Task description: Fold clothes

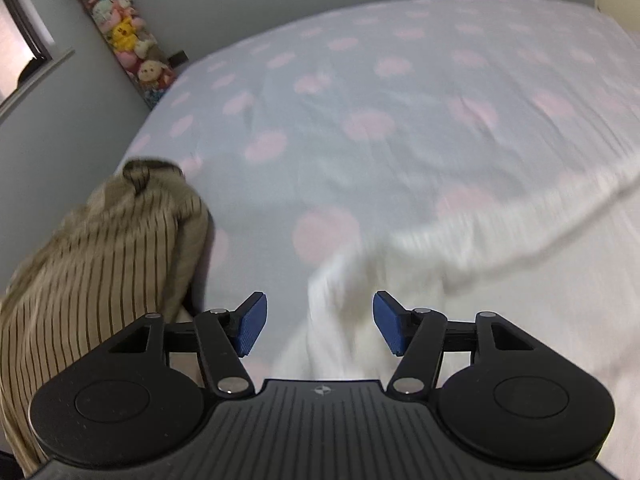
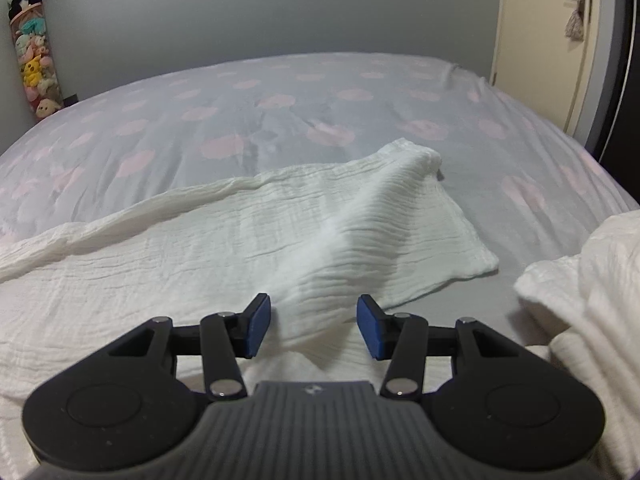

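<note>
- Two garments and a second white bundle lie on the polka-dot bedsheet (image 2: 400, 92): a white crinkled garment (image 2: 280, 232) spread across the near part of the bed, and a beige striped garment (image 1: 100, 264) heaped at the bed's left edge.
- White crinkled garment: gauze-like ribbed texture, one raised fold running from the right gripper (image 2: 313, 328) up toward the far right, ending in a bunched tip.
- Its long axis runs left to right across the bed.
- Another white crinkled bundle (image 2: 592, 288) sits at the right edge.
- No readable writing shows; only a small emblem on each gripper body.
- Left gripper (image 1: 319, 324) hovers wide apart, empty, over the garment's blurred edge.
- Right gripper is wide apart too, straddling the fold, pads not closed on it.
</note>
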A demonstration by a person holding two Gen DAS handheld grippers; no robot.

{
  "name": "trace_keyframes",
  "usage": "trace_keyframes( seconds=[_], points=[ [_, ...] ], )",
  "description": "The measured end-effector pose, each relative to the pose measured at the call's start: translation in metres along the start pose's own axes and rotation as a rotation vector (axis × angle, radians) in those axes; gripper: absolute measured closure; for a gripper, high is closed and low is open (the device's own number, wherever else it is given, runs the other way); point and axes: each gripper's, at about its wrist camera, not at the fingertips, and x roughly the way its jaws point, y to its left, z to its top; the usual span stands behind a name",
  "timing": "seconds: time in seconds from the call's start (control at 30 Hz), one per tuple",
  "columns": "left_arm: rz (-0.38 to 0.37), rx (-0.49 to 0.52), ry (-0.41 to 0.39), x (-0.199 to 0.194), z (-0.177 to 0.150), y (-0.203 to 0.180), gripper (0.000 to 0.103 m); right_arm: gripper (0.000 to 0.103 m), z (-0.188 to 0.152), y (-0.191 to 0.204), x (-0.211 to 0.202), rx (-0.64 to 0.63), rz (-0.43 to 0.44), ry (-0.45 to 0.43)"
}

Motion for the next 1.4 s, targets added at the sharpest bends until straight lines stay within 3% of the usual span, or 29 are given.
trace_keyframes(
  seconds=[0.2,0.23,0.27,0.3,0.47,0.6,0.73,0.87,0.9,0.97,1.0,1.13,1.4],
  points=[
    [0.018,0.106,0.088,0.028,-0.033,-0.019,0.042,0.051,-0.013,0.007,0.0,-0.014,-0.029,-0.083],
    [0.025,0.109,0.094,0.034,-0.034,-0.018,0.053,0.051,-0.014,0.007,0.0,-0.015,-0.032,-0.089],
    [0.021,0.098,0.101,0.04,-0.034,-0.015,0.076,0.051,-0.015,0.006,0.001,-0.015,-0.034,-0.094],
    [0.015,0.073,0.106,0.043,-0.031,-0.008,0.083,0.051,-0.016,0.006,0.001,-0.015,-0.037,-0.1],
    [0.07,-0.035,0.031,0.045,0.004,0.027,0.092,0.051,-0.019,0.007,0.008,-0.028,-0.053,-0.118],
    [0.183,-0.051,0.049,0.068,0.027,0.052,0.095,0.051,-0.024,0.014,0.016,-0.073,-0.063,-0.114],
    [0.249,-0.114,0.136,0.101,0.023,0.071,0.093,0.051,-0.028,0.016,0.02,-0.101,-0.064,-0.122],
    [0.231,-0.175,0.146,0.099,0.007,0.074,0.077,0.051,-0.031,0.015,0.025,-0.099,-0.054,-0.113],
    [0.228,-0.184,0.129,0.09,0.003,0.074,0.074,0.051,-0.031,0.014,0.026,-0.097,-0.052,-0.111],
    [0.229,-0.197,0.084,0.065,-0.006,0.073,0.052,0.051,-0.03,0.014,0.027,-0.09,-0.048,-0.11],
    [0.229,-0.199,0.055,0.05,-0.011,0.071,0.05,0.051,-0.03,0.014,0.026,-0.087,-0.047,-0.114],
    [0.141,-0.148,-0.015,-0.019,-0.042,0.06,0.05,0.051,-0.029,0.012,0.02,-0.075,-0.043,-0.13],
    [0.028,0.119,-0.042,-0.117,-0.121,0.02,0.05,0.047,-0.02,0.004,-0.011,-0.023,-0.058,-0.197]
  ],
)
